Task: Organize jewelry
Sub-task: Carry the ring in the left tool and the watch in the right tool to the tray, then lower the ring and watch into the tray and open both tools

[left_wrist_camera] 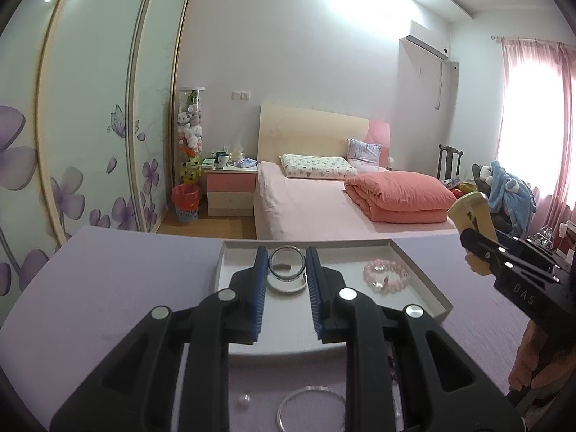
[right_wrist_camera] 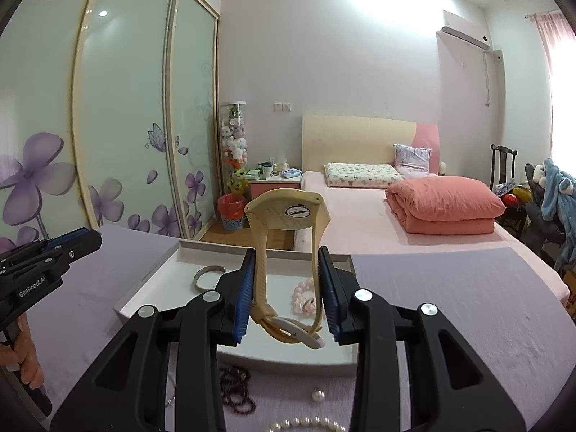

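My left gripper [left_wrist_camera: 287, 264] is shut on a silver ring [left_wrist_camera: 287, 256], held upright over the white tray [left_wrist_camera: 424, 282]. A pink bead bracelet [left_wrist_camera: 387, 273] lies in the tray, and a pale bangle [left_wrist_camera: 288, 289] shows just below the ring. My right gripper [right_wrist_camera: 287, 255] is shut on the strap of a cream watch [right_wrist_camera: 288, 212], whose case stands above the fingers while its buckle end hangs near the camera. The same tray [right_wrist_camera: 151, 273] below holds a silver open bangle [right_wrist_camera: 207, 275] and the pink bracelet [right_wrist_camera: 304, 295]. The left wrist view shows the right gripper [left_wrist_camera: 471, 243] and watch [left_wrist_camera: 468, 208] at its right edge.
On the lavender table [right_wrist_camera: 450, 306] near me lie a dark red bead bracelet [right_wrist_camera: 235, 388], a loose pearl [right_wrist_camera: 318, 395], a pearl strand [right_wrist_camera: 306, 424] and a clear bangle [left_wrist_camera: 309, 406]. The left gripper [right_wrist_camera: 86, 239] hangs left of the tray. A bed [right_wrist_camera: 360, 216] stands beyond the table.
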The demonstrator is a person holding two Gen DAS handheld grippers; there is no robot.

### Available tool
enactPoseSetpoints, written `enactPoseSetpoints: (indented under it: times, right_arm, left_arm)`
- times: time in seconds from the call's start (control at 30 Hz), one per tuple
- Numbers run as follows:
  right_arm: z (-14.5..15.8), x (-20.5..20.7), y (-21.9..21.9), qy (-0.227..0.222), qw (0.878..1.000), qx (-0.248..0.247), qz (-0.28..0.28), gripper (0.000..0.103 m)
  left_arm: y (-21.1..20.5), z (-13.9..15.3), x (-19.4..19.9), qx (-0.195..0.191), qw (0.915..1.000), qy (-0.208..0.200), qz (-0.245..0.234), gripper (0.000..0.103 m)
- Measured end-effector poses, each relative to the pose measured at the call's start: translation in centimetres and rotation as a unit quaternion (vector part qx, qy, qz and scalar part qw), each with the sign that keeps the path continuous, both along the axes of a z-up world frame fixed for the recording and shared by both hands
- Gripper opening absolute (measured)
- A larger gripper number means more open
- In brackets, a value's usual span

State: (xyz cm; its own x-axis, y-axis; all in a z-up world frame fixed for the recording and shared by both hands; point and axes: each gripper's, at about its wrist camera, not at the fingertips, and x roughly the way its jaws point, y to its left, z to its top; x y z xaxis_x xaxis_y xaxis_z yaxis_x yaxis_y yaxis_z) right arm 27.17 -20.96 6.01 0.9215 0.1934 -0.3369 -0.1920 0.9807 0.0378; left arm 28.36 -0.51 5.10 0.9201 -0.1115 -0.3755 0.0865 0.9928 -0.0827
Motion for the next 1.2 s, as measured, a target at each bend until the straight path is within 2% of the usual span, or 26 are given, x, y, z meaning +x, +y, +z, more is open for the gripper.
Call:
enactPoseSetpoints:
  times: [0.2,0.5,0.8,0.93,1.07,1.2]
  right_arm:
    - [-1.3,2.2,0.4,0.015,1.0,0.003,0.003,0.035]
    - [-4.7,6.0,0.2,0.071,0.997,0.005,0.001,0.035]
    - [-6.7,8.7,0.7,0.121,0.993,0.006,0.009,0.037]
    - [-7.1,9.2,0.9,0.138,0.99,0.01,0.014,0.041]
    - [-6.9,9.0,0.5,0.131,0.991,0.015,0.015,0.052]
    - [-6.8,8.9,0.3,0.13,0.991,0.016,0.018,0.052]
  left_arm:
    - [-0.3,-0.8,3.1,0.001,1.0,0.007,-0.002,0.022]
    - [-0.7,-3.7,7.6,-0.002,0.9993,0.037,-0.007,0.022]
    - [-0.9,-6.0,9.6,-0.002,0.9976,0.068,-0.012,0.022]
    - [-1.2,-6.8,10.2,0.0,0.9965,0.082,-0.016,0.022]
    - [-1.4,-7.7,10.4,0.003,0.9957,0.091,-0.016,0.024]
    - [-1.2,-8.0,10.7,0.002,0.995,0.099,-0.013,0.026]
